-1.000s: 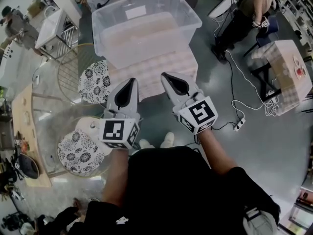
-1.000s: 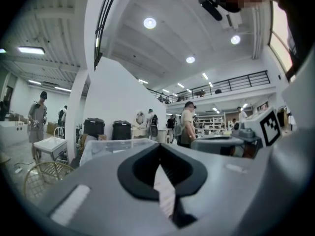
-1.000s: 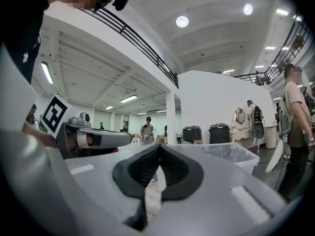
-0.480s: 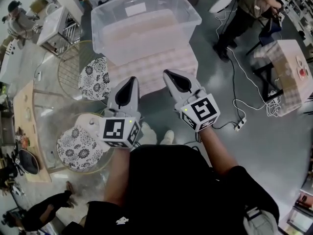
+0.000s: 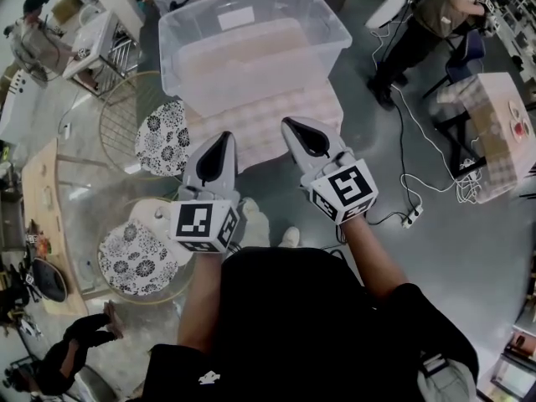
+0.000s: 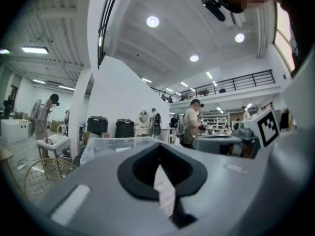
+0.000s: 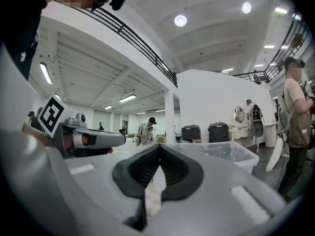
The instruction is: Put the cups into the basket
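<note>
both grippers, left [image 5: 222,141] and right [image 5: 297,128], were pinched shut on nothing, parked side by side facing the clear tub [image 5: 251,40]. looked like a ready pose to me. no cups in sight, and the wire basket [image 5: 117,111], i think, sat off left.

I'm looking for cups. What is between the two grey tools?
Nothing but bare pink checked tablecloth, seen in the head view between the grey left tool and the grey right tool.
</note>
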`<state>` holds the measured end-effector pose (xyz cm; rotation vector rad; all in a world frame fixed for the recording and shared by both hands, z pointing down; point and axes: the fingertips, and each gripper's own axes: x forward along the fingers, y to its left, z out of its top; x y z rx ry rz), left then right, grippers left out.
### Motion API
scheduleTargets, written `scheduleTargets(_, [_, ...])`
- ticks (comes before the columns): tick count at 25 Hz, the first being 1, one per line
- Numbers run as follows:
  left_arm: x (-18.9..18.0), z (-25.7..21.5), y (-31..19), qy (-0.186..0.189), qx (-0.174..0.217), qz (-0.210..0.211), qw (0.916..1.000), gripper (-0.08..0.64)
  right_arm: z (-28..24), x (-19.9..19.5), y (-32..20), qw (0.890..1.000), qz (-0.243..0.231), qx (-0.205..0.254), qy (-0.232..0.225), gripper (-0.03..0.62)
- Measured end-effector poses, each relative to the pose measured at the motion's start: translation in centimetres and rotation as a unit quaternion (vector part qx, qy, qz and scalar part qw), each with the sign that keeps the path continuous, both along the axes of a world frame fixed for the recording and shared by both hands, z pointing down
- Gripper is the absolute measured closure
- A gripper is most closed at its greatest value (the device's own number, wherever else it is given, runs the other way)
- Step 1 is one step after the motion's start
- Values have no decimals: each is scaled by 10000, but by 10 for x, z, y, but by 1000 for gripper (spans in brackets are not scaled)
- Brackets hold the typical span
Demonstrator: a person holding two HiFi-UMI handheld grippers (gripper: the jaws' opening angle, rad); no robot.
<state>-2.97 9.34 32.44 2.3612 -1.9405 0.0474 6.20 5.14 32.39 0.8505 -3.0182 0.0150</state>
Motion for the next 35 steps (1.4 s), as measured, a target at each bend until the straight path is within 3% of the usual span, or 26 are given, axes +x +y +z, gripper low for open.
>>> scheduleTargets(19, [-77,0,-96,125,7,324,9994,555,6,-66,-89,9989,442,-65,166,592])
scheduleTargets(35, [-129,15,-132,587,-31,628,9963,555,26,-102,-117,9939,908,-193,602,592])
